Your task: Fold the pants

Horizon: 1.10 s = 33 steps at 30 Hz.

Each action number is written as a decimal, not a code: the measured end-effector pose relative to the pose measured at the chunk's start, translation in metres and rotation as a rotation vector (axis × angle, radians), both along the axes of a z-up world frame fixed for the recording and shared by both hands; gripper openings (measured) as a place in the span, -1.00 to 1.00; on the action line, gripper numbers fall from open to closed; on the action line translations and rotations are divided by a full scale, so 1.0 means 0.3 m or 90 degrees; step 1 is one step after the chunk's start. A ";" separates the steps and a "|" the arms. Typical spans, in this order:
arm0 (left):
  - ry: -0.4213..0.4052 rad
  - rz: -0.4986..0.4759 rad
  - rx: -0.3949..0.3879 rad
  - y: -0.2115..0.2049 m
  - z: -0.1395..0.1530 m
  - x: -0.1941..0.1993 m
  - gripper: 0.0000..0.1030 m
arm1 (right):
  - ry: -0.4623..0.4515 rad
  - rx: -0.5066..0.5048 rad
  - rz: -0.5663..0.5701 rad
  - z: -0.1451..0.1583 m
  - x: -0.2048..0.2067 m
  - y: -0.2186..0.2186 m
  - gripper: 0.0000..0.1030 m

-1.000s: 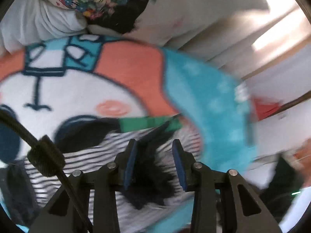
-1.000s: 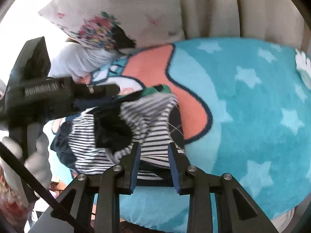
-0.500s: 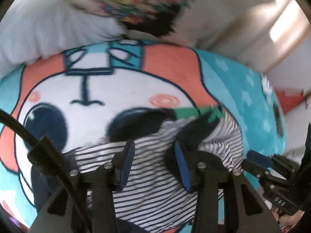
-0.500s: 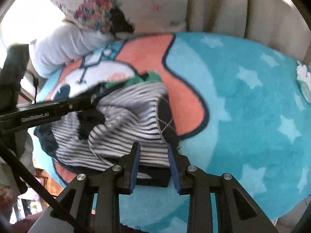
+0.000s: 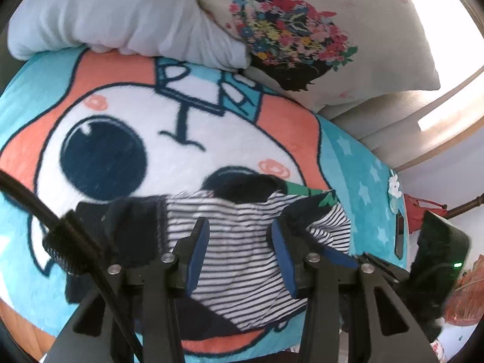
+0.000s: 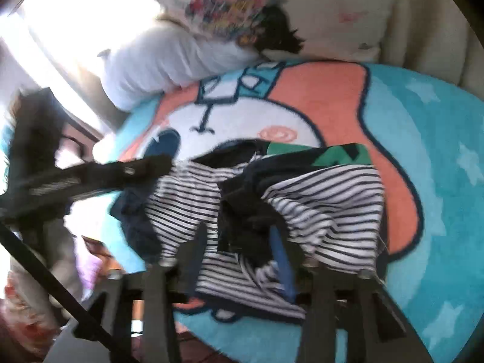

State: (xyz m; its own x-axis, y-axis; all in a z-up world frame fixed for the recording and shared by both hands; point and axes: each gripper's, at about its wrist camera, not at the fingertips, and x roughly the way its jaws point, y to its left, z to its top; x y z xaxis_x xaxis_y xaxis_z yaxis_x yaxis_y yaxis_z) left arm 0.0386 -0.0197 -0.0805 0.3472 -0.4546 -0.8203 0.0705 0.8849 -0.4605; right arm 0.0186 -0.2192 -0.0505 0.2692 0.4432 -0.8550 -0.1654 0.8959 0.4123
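The pants (image 5: 242,242) are black-and-white striped with dark navy parts and a green patch. They lie crumpled on a cartoon-face blanket (image 5: 181,139); they also show in the right wrist view (image 6: 317,211). My left gripper (image 5: 239,242) is open, its blue pads either side of the striped cloth, just above it. My right gripper (image 6: 242,245) is open over the near edge of the pants, dark cloth between its fingers. The left gripper's body (image 6: 90,178) shows at the left of the right wrist view.
A white pillow (image 5: 121,21) and a floral cushion (image 5: 302,30) lie at the far end of the blanket. The blanket's teal starred part (image 6: 438,151) stretches to the right. A wooden bed frame (image 5: 438,139) curves past the right edge.
The left gripper let go of the dark cloth, opened wide and swung back over the pants. The right gripper opened wider and moved in over the near edge. The pants settled flatter.
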 end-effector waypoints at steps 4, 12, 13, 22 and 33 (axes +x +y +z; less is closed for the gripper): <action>0.007 0.026 -0.011 0.048 -0.009 -0.018 -0.19 | 0.015 0.004 0.009 -0.006 0.018 0.023 -0.81; 0.012 0.049 -0.027 0.072 -0.014 -0.022 -0.19 | 0.126 0.099 0.060 -0.139 0.047 0.118 -0.84; 0.010 0.049 -0.026 0.071 -0.010 -0.025 -0.19 | 0.135 0.110 0.055 -0.153 0.042 0.115 -0.84; -0.005 0.020 -0.049 0.042 0.034 -0.064 -0.19 | -0.002 0.098 -0.066 0.108 0.102 -0.159 -0.78; 0.042 -0.117 0.022 -0.282 -0.085 -0.096 -0.19 | 0.086 0.133 -0.091 -0.027 0.191 -0.250 -0.65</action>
